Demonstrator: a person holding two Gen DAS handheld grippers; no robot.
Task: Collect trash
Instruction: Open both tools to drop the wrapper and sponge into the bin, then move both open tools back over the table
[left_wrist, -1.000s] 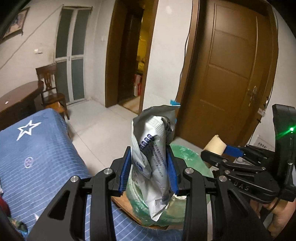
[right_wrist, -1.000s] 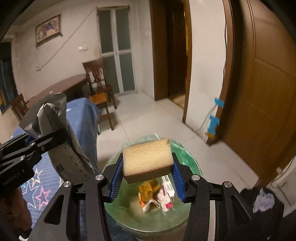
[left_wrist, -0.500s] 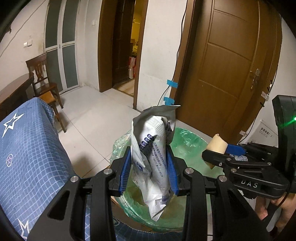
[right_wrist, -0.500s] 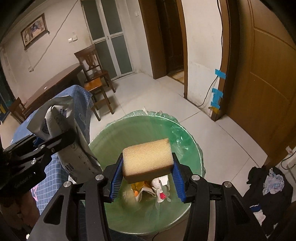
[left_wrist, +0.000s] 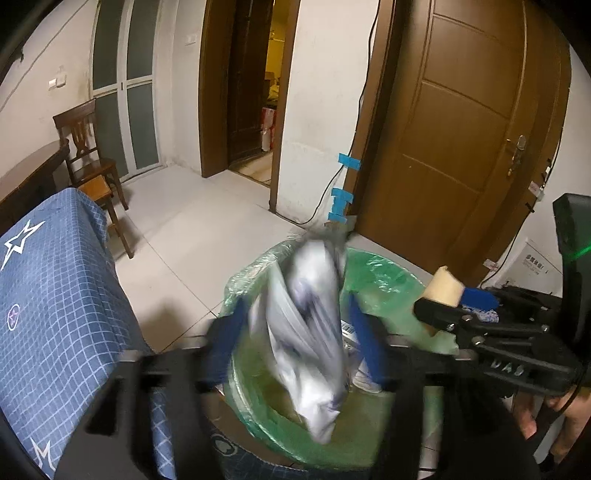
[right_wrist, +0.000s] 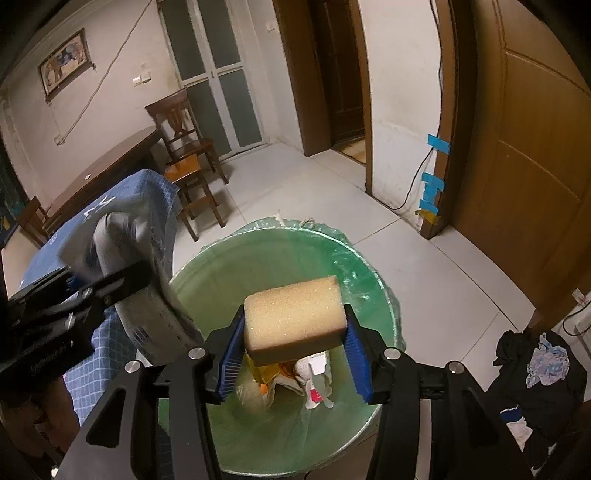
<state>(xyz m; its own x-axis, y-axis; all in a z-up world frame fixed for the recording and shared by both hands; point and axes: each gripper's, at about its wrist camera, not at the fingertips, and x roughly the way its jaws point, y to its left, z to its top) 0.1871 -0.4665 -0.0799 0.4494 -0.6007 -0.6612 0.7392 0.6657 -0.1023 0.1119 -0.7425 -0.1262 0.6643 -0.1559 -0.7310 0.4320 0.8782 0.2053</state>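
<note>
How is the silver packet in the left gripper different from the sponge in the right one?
The silver packet is a crumpled, printed foil bag, tall and upright; the sponge is a plain tan block, lying level. The packet shows blurred and clear of the left gripper's opening jaws; the sponge looks sharp, with the right gripper's opening jaws close beside it. Both hang over the green-lined bin.

Black grippers (right_wrist: 293, 352), blue ribbed pads (right_wrist: 229, 356), silver screws (one green light)

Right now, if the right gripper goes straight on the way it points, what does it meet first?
Right gripper, opening, has the sponge between its fingers. Beyond that, probably the trash pile inside the green-lined bin; depth is unclear.
</note>
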